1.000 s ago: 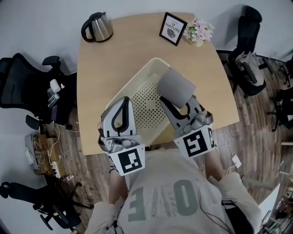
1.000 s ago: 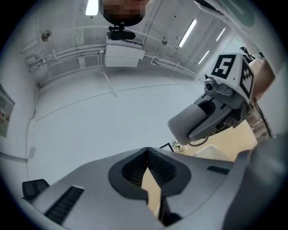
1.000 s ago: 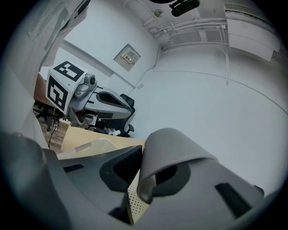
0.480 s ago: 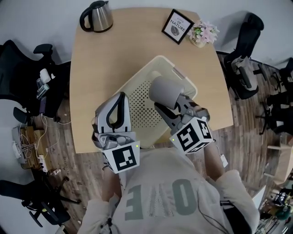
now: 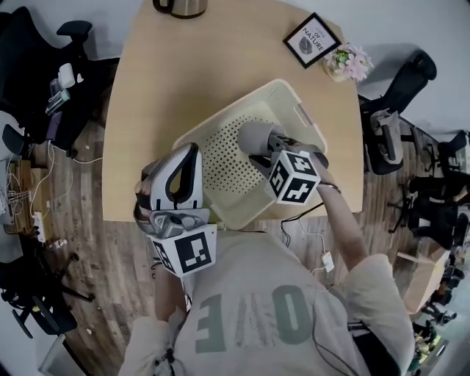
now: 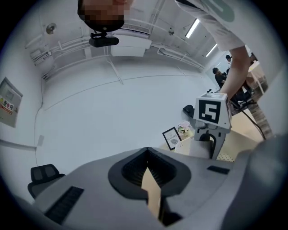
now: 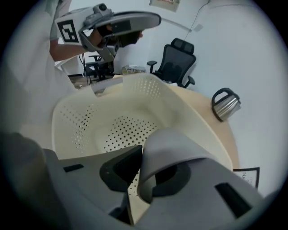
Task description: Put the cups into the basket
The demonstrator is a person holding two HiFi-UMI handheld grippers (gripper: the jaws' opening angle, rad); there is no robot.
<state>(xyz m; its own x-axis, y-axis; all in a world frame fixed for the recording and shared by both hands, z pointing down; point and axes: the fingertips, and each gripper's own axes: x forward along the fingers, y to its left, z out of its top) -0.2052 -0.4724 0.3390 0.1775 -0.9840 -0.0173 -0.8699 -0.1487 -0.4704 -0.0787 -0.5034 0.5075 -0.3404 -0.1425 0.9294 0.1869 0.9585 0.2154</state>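
Note:
A grey cup (image 5: 256, 136) hangs low over the perforated floor of the cream basket (image 5: 220, 158), with my right gripper (image 5: 267, 148) shut on its rim. In the right gripper view the cup (image 7: 173, 150) fills the space between the jaws, and the basket (image 7: 112, 112) opens just beyond it. My left gripper (image 5: 192, 152) is shut and empty, pointing upward at the basket's left side near the table's front edge. The left gripper view shows the shut left gripper (image 6: 146, 156) with only the wall behind it, and the right gripper's marker cube (image 6: 213, 112) to the right.
The basket stands on a light wooden table (image 5: 147, 95). A metal kettle (image 5: 180, 6) is at the far edge. A framed picture (image 5: 311, 41) and a small flower pot (image 5: 349, 62) sit at the far right corner. Black office chairs (image 5: 29, 66) stand round the table.
My right gripper has carried the cup leftward and lower into the basket, turning its marker cube up. The left gripper has kept its place beside the basket.

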